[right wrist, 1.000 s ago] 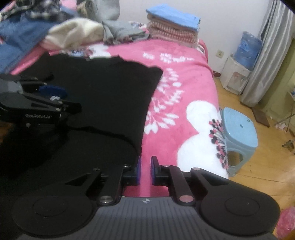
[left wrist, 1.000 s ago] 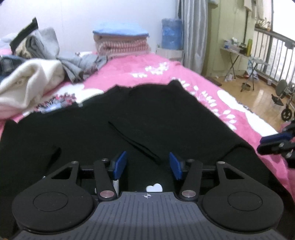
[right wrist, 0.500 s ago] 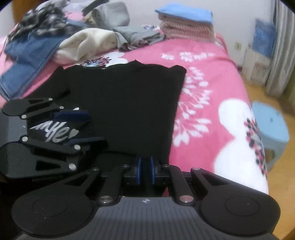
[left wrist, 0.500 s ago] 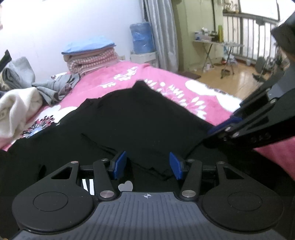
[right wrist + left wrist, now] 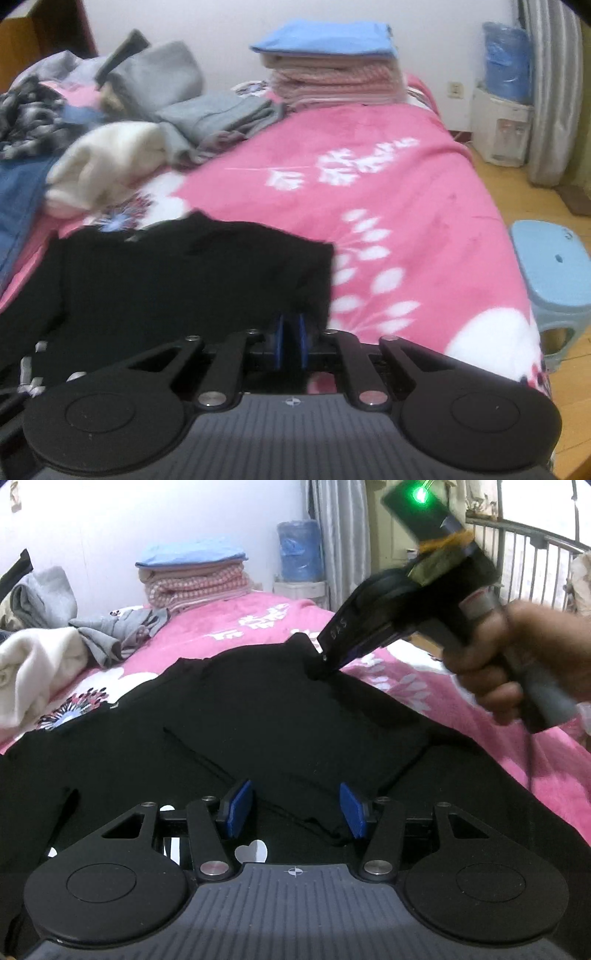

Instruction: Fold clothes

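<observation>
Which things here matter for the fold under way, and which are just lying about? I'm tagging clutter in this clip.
In the job:
black garment
right gripper, shut on its far corner
left gripper, open over the near part

Lying about:
cream garment
grey clothes
folded stack
jeans
blue stool

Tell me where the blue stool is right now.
In the right wrist view, the blue stool stands on the wooden floor at the far right, close beside the pink bedspread.
</observation>
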`<state>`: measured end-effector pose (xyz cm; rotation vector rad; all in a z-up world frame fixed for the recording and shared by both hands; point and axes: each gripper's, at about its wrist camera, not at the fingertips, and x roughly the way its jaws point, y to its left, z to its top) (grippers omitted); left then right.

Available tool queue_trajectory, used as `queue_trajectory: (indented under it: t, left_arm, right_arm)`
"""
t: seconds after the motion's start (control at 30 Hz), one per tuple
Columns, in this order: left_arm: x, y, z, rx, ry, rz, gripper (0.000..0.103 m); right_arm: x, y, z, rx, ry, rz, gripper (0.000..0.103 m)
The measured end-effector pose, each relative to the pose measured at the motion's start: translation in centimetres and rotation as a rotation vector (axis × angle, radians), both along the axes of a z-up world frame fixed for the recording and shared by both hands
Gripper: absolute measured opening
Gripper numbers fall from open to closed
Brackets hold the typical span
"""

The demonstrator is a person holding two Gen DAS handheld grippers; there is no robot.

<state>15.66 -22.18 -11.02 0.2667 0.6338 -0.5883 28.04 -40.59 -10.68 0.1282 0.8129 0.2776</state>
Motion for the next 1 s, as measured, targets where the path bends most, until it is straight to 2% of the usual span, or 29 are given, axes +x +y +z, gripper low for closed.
queue_trajectory:
  t: [0.03,0.1,0.23,0.27,0.37,0.43,0.47,0.67,0.77,0.87,0.93,1.0]
  left_arm:
    - [0.1,0.1,0.1,-0.009,0.011,0.004,0.052]
    - [0.2,0.3,0.2,-0.019,0.025,0.008,0.053]
    - [0.1,0.2,0.1,-0.017,0.023,0.007,0.053]
    - [0.1,0.2,0.1,-0.016,0.021,0.008,0.053]
    - [0.1,0.2,0.1,-0.016,0.027,0.016,0.053]
    - [0.1,0.3,0.2,-0.019,0.029,0.016,0.053]
    - [0.1,0.4,0.2,-0.020,0.031,0.016,0.053]
    - [-0.3,1.9,1.5,-0.096,0.007,0.030,0.053]
    - [0.3,2.7,3.5,-0.060,0.035,-0.020,0.053]
    - [1.1,4.7,6.6,-0.029,0.103,-0.096,0.053]
    - [1.4,6.9,8.6,0.039,0.151,-0.134,0.053]
    - [1.4,9.5,10.3,0.134,0.188,-0.128,0.053]
  right_arm:
    - [0.3,-0.8,0.1,0.051,0.000,-0.036,0.003]
    - [0.0,-1.5,0.9,0.087,-0.014,-0.084,0.005]
    - [0.0,-0.5,1.8,0.123,-0.036,-0.014,0.005]
    - [0.8,-0.2,1.5,0.084,-0.043,-0.019,0.005]
    - [4.2,-2.2,-0.5,0.150,0.000,-0.132,0.000]
    - [4.7,-4.9,-0.4,0.302,-0.007,-0.266,0.002]
    - [4.5,-5.6,0.1,0.334,-0.024,-0.288,0.002]
    - [0.9,-6.1,2.0,0.464,0.016,-0.197,0.003]
    - [-0.7,-6.1,2.6,0.555,0.052,-0.174,0.003]
    - [-1.3,-5.7,3.3,0.614,0.077,-0.143,0.003]
    - [-1.8,-4.8,4.1,0.640,0.077,-0.108,0.004]
    - [-2.1,-3.3,5.1,0.660,0.078,-0.055,0.004]
